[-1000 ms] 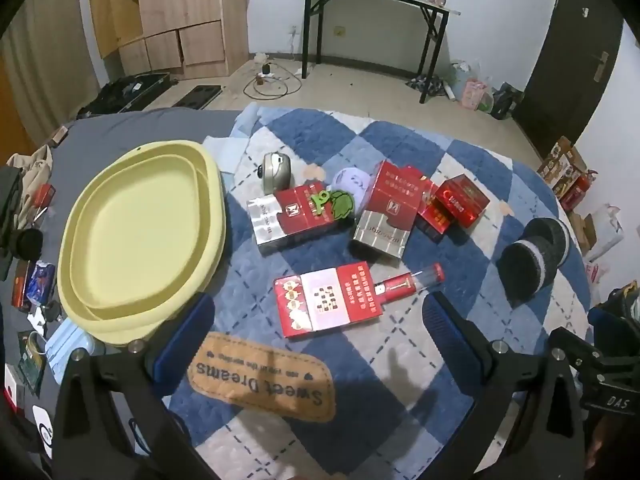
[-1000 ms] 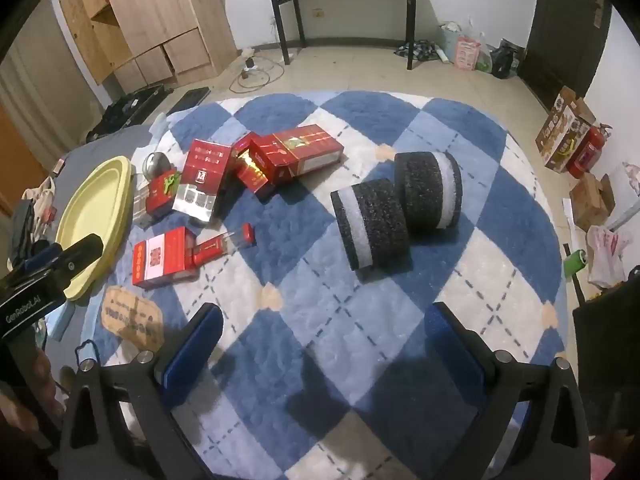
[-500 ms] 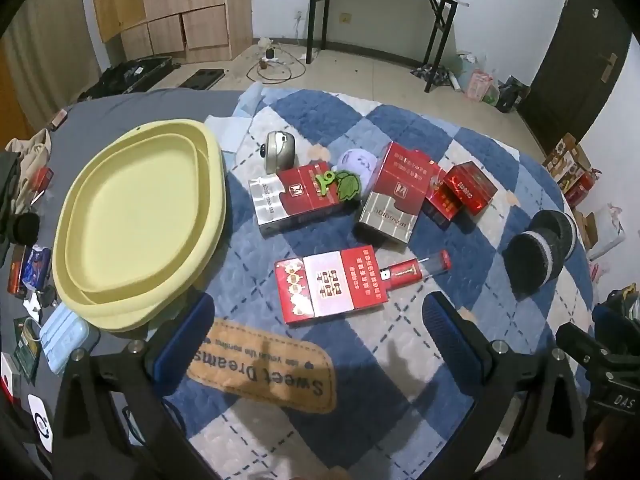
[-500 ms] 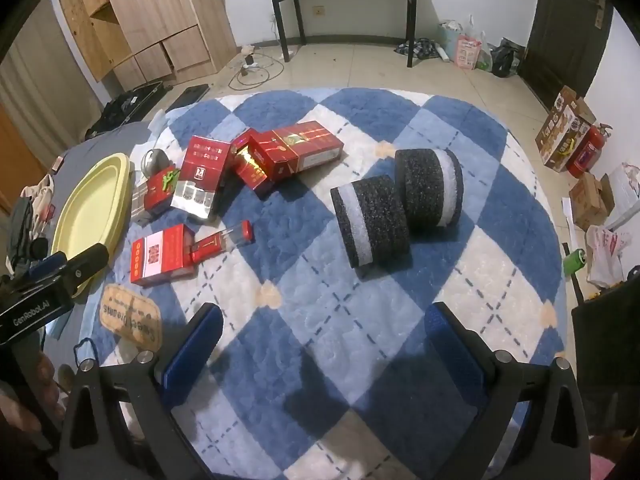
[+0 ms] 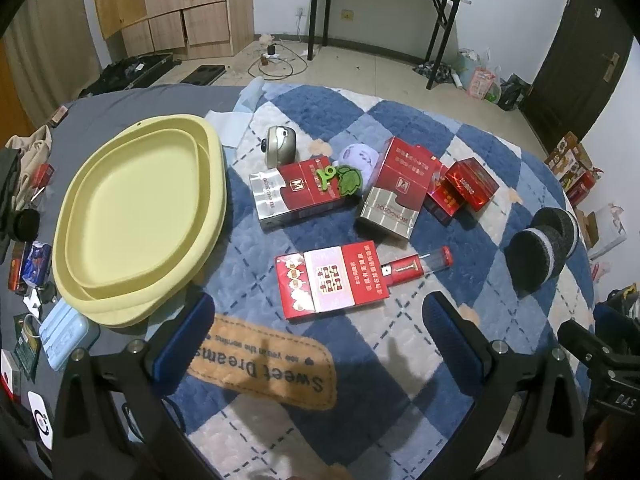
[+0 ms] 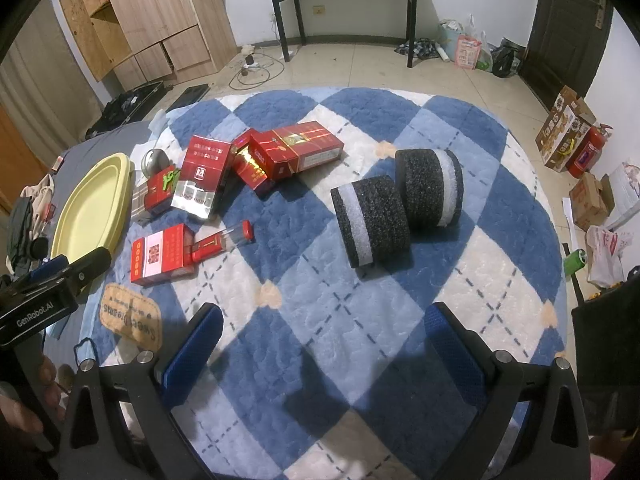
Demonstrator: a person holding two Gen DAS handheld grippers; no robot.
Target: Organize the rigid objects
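Several red cartons lie on a blue-and-white checked rug (image 5: pixel 360 364). Nearest my left gripper (image 5: pixel 320 332) is a red-and-pink carton (image 5: pixel 332 280) with a red lighter (image 5: pixel 416 266) at its right end. Behind it are a red-and-silver carton (image 5: pixel 296 196) topped by a green clip (image 5: pixel 340 176), and another (image 5: pixel 394 188). A yellow tray (image 5: pixel 136 216) sits to the left. My left gripper is open and holds nothing. My right gripper (image 6: pixel 320 340) is open over bare rug, short of two black foam rolls (image 6: pixel 372 220) (image 6: pixel 430 188).
A round metal object (image 5: pixel 280 146) and a lilac disc (image 5: pixel 360 158) lie behind the cartons. Small clutter (image 5: pixel 60 332) lines the grey cloth left of the tray. A tan label patch (image 5: pixel 264 364) is sewn on the rug. A black table (image 6: pixel 344 4) stands by the far wall.
My left gripper's view has shifted a little, with the cartons and tray now sitting slightly lower and nearer. My right gripper has barely moved. Nothing was picked up.
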